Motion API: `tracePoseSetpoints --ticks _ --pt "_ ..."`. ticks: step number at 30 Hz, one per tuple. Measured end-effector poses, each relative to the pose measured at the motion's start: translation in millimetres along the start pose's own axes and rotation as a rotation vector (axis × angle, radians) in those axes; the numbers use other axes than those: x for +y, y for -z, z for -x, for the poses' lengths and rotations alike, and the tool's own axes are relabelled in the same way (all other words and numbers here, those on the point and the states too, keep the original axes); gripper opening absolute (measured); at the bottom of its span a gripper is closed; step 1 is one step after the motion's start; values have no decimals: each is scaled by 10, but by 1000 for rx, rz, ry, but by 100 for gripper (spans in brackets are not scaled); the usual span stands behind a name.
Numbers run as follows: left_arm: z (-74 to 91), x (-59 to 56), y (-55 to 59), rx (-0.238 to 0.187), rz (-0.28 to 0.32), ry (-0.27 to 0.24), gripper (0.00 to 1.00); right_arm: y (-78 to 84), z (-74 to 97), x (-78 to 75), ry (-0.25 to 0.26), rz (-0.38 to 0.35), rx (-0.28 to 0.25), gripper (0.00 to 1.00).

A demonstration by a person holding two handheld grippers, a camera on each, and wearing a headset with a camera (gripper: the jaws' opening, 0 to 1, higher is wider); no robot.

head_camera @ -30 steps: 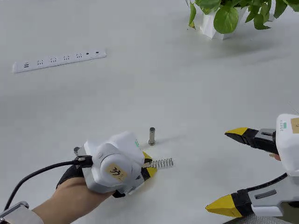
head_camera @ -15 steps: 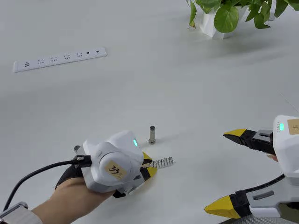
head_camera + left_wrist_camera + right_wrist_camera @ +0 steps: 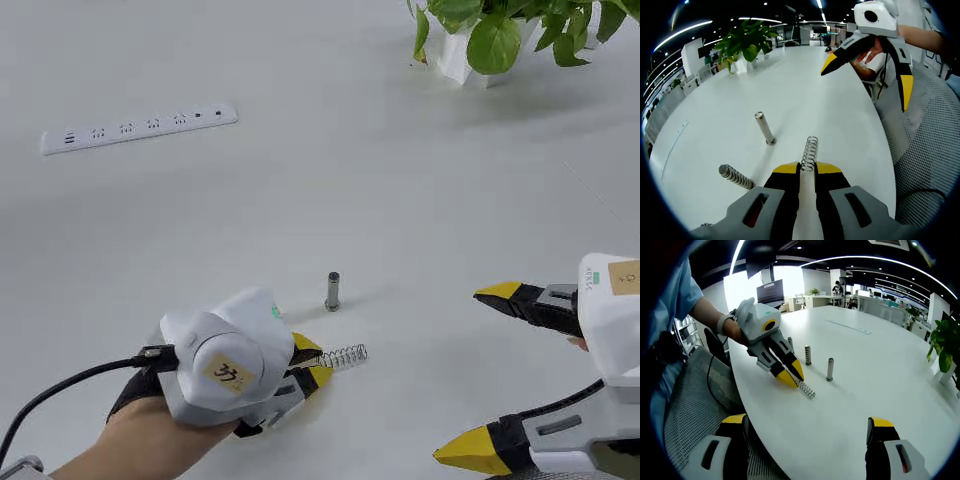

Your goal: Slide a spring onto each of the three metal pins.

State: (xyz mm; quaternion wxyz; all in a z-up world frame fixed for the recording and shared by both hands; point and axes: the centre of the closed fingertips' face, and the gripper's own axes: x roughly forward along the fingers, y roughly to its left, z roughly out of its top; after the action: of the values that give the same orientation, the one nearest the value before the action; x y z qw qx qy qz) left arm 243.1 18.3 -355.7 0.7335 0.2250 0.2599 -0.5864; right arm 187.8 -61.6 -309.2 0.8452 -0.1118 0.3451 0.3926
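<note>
Down at about 7 o'clock in the head view, the left gripper point(image 3: 312, 360) has its yellow-tipped jaws pressed nearly together on one end of a spring point(image 3: 343, 355), and the rest of the coil sticks out past the tips toward 3 o'clock, low over the white table point(image 3: 300, 200); whether its free end touches the surface cannot be told. A bare metal pin point(image 3: 333, 291) stands upright just beyond the tips, at about 1 o'clock from them and apart from the spring. In the left gripper view a second pin point(image 3: 735, 176), already wearing a coil, stands at 10 o'clock from the jaws, and the bare pin sits between it and the held spring, a little farther off. In the right gripper view a third post point(image 3: 790, 343) peeks out behind the left gripper's body, too hidden to tell if it carries a coil. The right gripper point(image 3: 478, 372) hangs at 4 o'clock in the head view, its jaws spread wide and holding nothing, well apart from the pins. A power strip point(image 3: 140, 127) lies at 10 o'clock, a potted plant point(image 3: 495, 40) at 1 o'clock.
</note>
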Motion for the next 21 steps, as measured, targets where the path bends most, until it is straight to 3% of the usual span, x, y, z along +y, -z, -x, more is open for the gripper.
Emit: tracePoseSetpoints --ticks 8,21 --pt "-30 16 119 17 -22 -21 8 -28 -11 10 -7 5 2 98" --pt "-37 30 70 2 -10 -23 7 13 -7 -1 -7 8 19 97"
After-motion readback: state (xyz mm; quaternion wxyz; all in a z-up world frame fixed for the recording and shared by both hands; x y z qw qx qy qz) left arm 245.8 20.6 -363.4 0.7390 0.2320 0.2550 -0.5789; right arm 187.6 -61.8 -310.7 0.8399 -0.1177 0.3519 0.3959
